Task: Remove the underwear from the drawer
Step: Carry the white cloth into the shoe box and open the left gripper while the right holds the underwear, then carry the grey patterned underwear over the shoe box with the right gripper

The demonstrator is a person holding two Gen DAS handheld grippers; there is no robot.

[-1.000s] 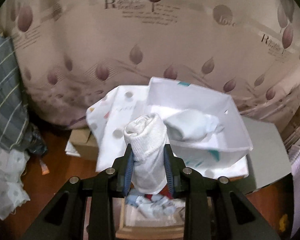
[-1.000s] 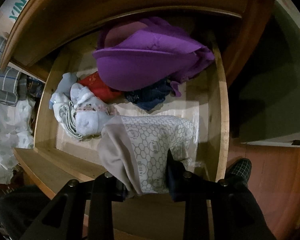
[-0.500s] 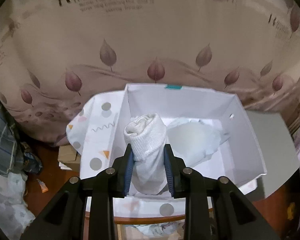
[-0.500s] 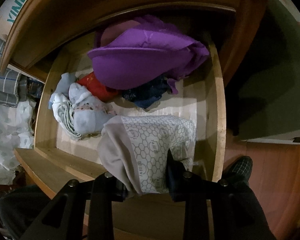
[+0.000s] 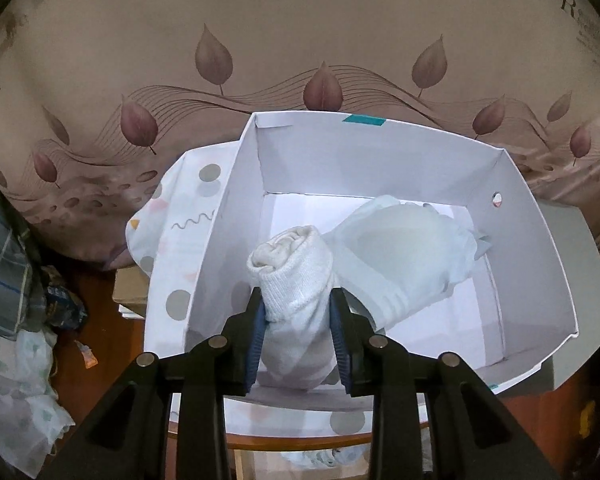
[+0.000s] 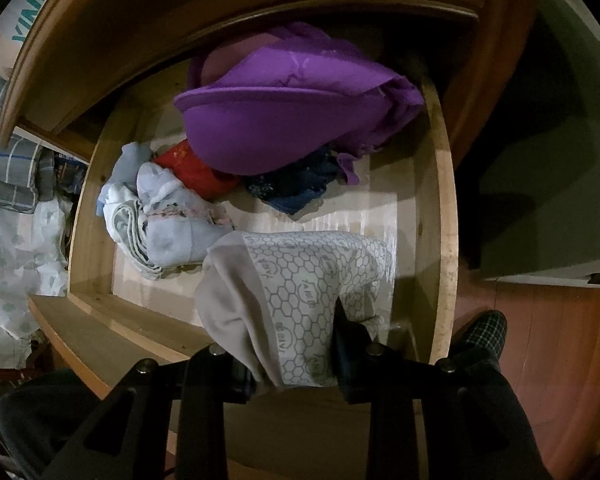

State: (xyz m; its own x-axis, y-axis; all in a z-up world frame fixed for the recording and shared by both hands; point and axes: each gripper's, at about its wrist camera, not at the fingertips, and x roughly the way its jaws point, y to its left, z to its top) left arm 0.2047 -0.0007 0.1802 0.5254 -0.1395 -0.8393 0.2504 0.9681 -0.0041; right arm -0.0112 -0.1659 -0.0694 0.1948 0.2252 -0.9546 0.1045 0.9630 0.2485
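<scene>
My left gripper (image 5: 298, 312), jaws just easing apart around the upright rolled white underwear (image 5: 294, 280), hangs over the white box (image 5: 540, 248), while my right gripper (image 6: 296, 344) pinches the honeycomb-print pair (image 6: 300, 280) above the drawer (image 6: 440, 200).

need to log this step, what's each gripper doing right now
left gripper: jaws just easing open, white rolled garment still between them, over the white box.
right gripper: shut on hexagon-print underwear above the drawer.

Left claw (image 5: 298, 316) tilted downward, jaws just easing apart around a roll; right claw (image 6: 296, 344) steeply downward, clamped on cloth.
</scene>
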